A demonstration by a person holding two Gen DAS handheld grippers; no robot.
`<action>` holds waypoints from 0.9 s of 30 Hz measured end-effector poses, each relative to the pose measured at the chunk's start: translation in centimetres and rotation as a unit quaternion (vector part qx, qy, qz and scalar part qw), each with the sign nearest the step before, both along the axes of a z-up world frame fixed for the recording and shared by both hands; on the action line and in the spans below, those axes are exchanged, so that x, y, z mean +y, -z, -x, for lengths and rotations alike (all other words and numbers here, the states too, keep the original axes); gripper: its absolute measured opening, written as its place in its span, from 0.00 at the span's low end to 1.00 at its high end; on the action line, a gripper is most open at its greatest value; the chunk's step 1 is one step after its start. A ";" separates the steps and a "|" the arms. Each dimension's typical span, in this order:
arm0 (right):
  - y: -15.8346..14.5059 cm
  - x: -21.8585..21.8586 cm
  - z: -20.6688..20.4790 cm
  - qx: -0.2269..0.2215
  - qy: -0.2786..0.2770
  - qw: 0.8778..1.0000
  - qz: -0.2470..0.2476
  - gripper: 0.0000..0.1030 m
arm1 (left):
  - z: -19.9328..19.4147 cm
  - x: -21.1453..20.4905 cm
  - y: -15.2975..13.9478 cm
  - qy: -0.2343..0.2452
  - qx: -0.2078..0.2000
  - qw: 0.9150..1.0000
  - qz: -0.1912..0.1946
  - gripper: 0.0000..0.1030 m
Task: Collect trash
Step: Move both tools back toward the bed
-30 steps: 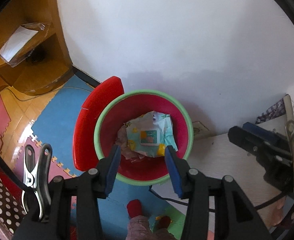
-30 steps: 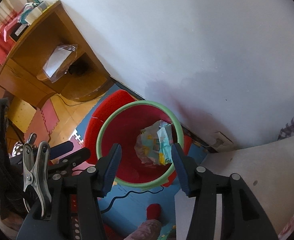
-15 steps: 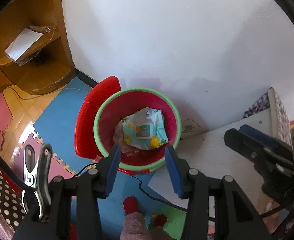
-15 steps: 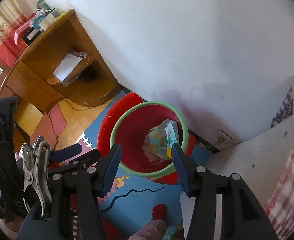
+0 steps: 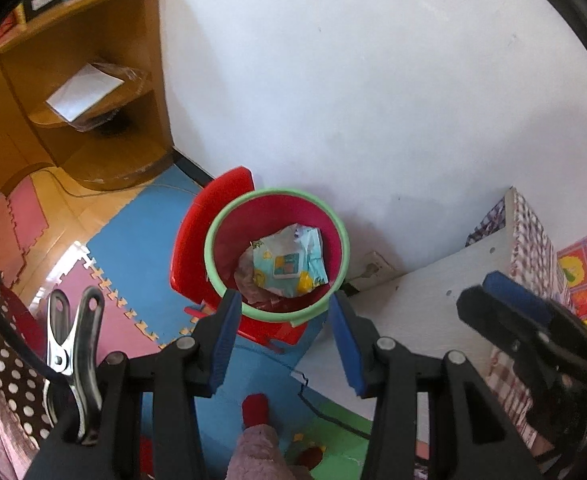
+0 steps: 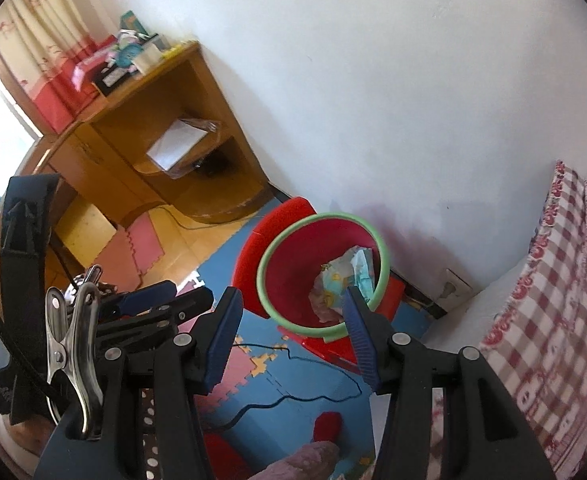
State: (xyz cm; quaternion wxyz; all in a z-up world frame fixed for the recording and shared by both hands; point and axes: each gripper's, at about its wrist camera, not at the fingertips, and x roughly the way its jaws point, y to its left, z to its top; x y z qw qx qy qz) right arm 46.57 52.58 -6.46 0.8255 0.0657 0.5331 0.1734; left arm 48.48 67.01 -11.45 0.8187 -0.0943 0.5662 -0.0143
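A red trash bin [image 5: 233, 240] with a green rim stands on the floor against the white wall, its red lid [image 5: 209, 232] tipped up behind it. Inside lies a crumpled light-blue printed wrapper [image 5: 289, 268] on other scraps. My left gripper [image 5: 283, 300] hangs well above the bin's near rim, open and empty. My right gripper [image 6: 291, 300] is also open and empty, high over the same bin [image 6: 293, 264], where the wrapper [image 6: 345, 276] shows. Each gripper appears at the edge of the other's view: the right gripper [image 5: 505, 292] and the left gripper [image 6: 165, 296].
A wooden shelf unit [image 6: 181, 128] stands left of the bin, holding a bagged paper. Coloured foam mats [image 5: 141, 236] cover the floor, crossed by a black cable [image 6: 293, 360]. A bed with a checked cloth [image 6: 553, 300] is on the right. A person's foot in a red sock [image 5: 255, 404] is below.
Both grippers have risen and drawn back from the bin, which now looks smaller and lower in both views. More of the shelf unit and bed has come into view. The jaws kept the same width.
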 end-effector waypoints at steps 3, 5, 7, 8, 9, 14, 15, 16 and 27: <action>-1.1 -0.2 1.3 -0.009 -0.010 1.000 -0.005 0.51 | 1.1 -0.3 -1.1 -0.011 -0.009 1.000 -0.004 0.46; -1.8 -0.4 2.3 -0.016 -0.018 1.000 -0.009 0.51 | 2.0 -0.5 -1.8 -0.017 -0.014 1.000 -0.006 0.46; -2.5 -0.7 3.3 -0.024 -0.023 0.999 -0.014 0.52 | 3.1 -0.8 -2.6 -0.019 -0.018 1.000 -0.008 0.46; -3.0 -0.9 3.9 -0.029 -0.026 0.999 -0.019 0.51 | 3.7 -1.0 -3.0 -0.019 -0.021 1.000 -0.011 0.46; -3.3 -1.1 4.4 -0.032 -0.027 0.999 -0.022 0.51 | 4.1 -1.1 -3.3 -0.019 -0.022 0.999 -0.014 0.46; -5.3 -2.3 7.1 -0.050 -0.031 0.997 -0.040 0.51 | 6.7 -2.0 -4.9 -0.014 -0.032 0.999 -0.026 0.46; -5.7 -2.6 7.7 -0.054 -0.031 0.997 -0.041 0.51 | 7.2 -2.4 -5.1 -0.012 -0.034 0.999 -0.030 0.46; -6.0 -2.9 8.2 -0.057 -0.031 0.997 -0.042 0.51 | 7.6 -2.6 -5.3 -0.010 -0.035 0.999 -0.033 0.46; -9.2 -7.0 13.5 -0.076 -0.013 0.995 -0.063 0.51 | 12.3 -6.9 -8.3 0.020 -0.050 0.998 -0.034 0.46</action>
